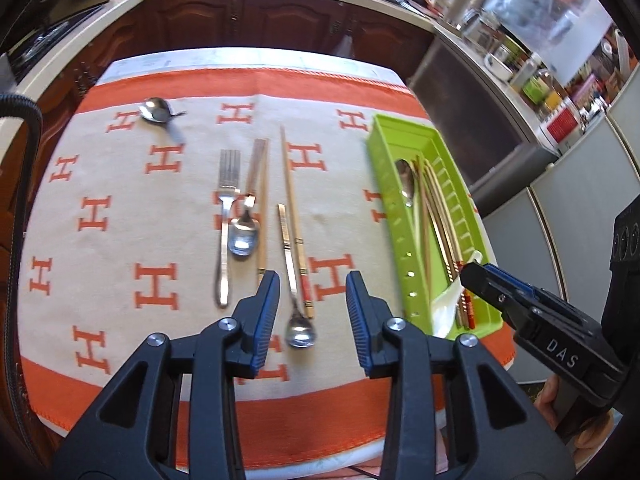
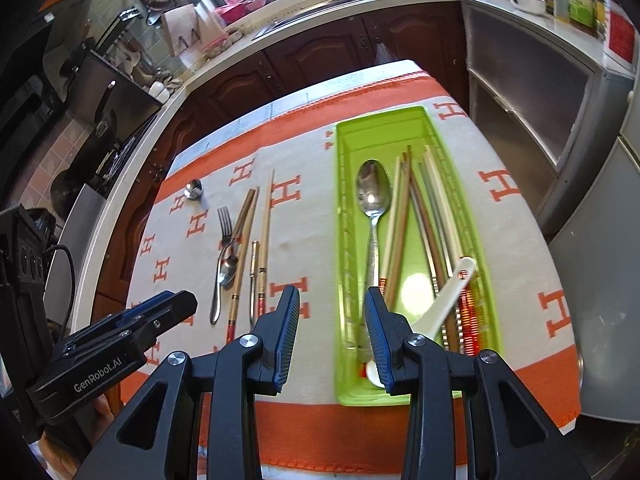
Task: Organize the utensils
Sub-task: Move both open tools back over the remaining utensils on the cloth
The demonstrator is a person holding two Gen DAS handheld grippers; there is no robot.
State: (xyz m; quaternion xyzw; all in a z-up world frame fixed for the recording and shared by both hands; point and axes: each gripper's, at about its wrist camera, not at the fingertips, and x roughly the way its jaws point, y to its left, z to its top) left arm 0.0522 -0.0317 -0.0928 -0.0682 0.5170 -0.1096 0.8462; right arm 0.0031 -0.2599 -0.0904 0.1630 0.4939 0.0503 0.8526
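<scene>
A green tray (image 2: 343, 240) on the right of the cloth holds a metal spoon (image 2: 373, 194), several chopsticks (image 2: 404, 216) and a white ceramic spoon (image 2: 450, 300). Loose on the cloth lie a fork (image 1: 226, 208), a small spoon (image 1: 243, 234), chopsticks (image 1: 290, 184), a long-handled spoon (image 1: 295, 284) and a round spoon (image 1: 156, 110) at the far left. My left gripper (image 1: 312, 284) hangs open above the long-handled spoon, holding nothing. My right gripper (image 2: 332, 294) is open and empty over the tray's near left wall.
An orange and cream cloth (image 1: 100, 216) with H letters covers the small table. Dark wooden cabinets (image 1: 280, 20) and a counter stand behind it. A grey cabinet (image 2: 520, 92) with bottles on top is close to the right edge.
</scene>
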